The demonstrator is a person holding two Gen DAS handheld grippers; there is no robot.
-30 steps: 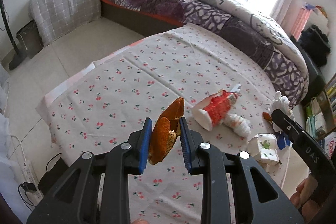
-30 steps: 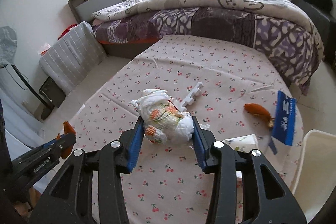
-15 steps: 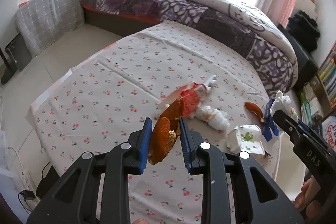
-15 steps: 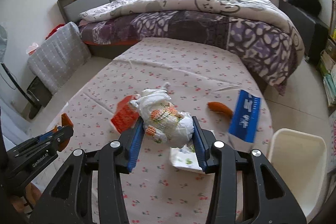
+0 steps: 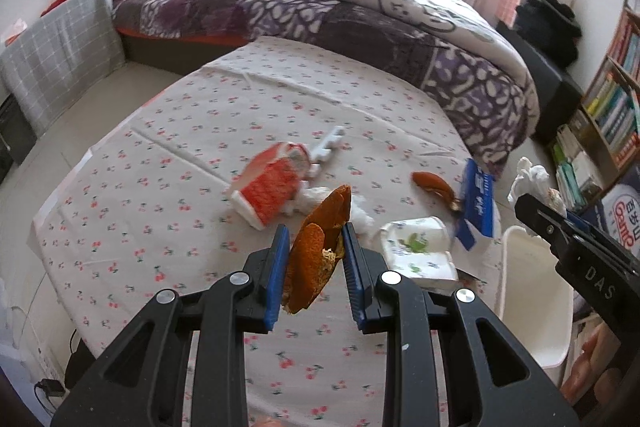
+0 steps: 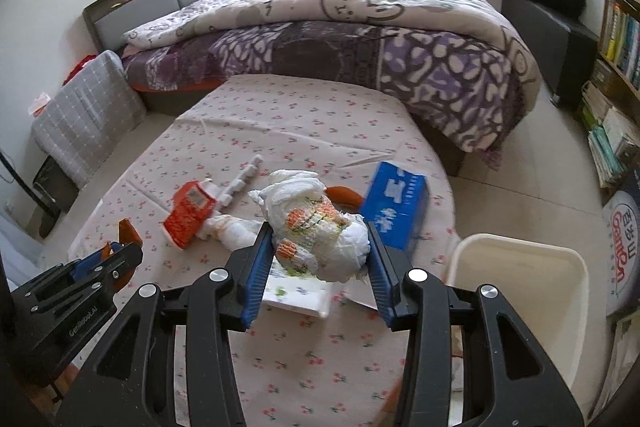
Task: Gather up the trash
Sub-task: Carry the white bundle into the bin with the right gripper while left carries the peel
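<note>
Left tool [image 5: 314, 259] clamped on a curled piece of orange peel [image 5: 318, 251], held up over the cherry-print bench [image 5: 160, 163]. Right tool [image 6: 318, 261] clamped on a crumpled white wad with orange print [image 6: 316, 223], also lifted off the cloth. White bin [image 6: 520, 291] stands at the bench's right edge, just beside the right tool. Lying on the cloth: red carton [image 5: 272, 189], blue box [image 6: 396, 203], white printed packet [image 5: 418, 255], another peel [image 5: 434, 185].
</note>
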